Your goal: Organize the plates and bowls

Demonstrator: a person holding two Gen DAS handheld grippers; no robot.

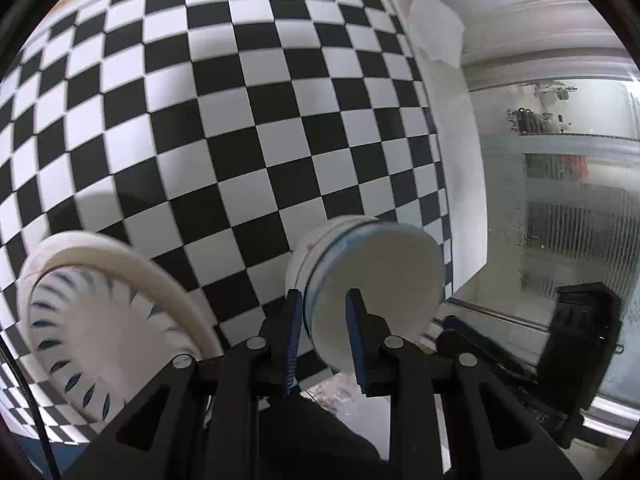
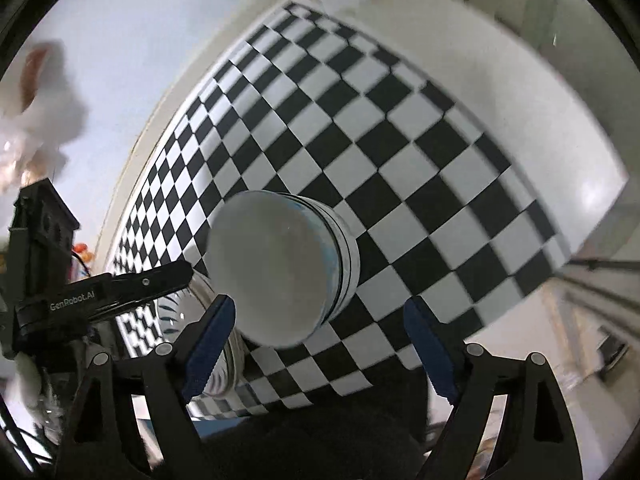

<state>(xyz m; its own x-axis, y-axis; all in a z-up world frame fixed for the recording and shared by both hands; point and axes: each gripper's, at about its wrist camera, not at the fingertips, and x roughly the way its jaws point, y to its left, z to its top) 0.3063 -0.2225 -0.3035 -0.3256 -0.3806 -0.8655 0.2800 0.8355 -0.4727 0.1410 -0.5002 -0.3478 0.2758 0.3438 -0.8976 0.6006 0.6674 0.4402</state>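
A white bowl (image 1: 376,276) with blue bands hangs tilted over the checkered tablecloth (image 1: 240,100). My left gripper (image 1: 324,312) is shut on its rim, one blue pad outside and one inside. A stack of white plates (image 1: 96,320) with blue leaf marks lies at the lower left on the cloth. In the right wrist view the same bowl (image 2: 272,272) shows just ahead of my right gripper (image 2: 320,320), whose jaws stand wide open and clear of it. The left gripper's black finger (image 2: 160,280) reaches the bowl from the left, and the plates (image 2: 176,308) lie below it.
A white sheet (image 1: 436,28) leans at the table's far right corner. A glass pane (image 1: 560,220) runs along the right of the table. The right gripper's black housing (image 1: 580,340) is at the right. A blurred fuzzy white thing (image 2: 44,96) is at the upper left.
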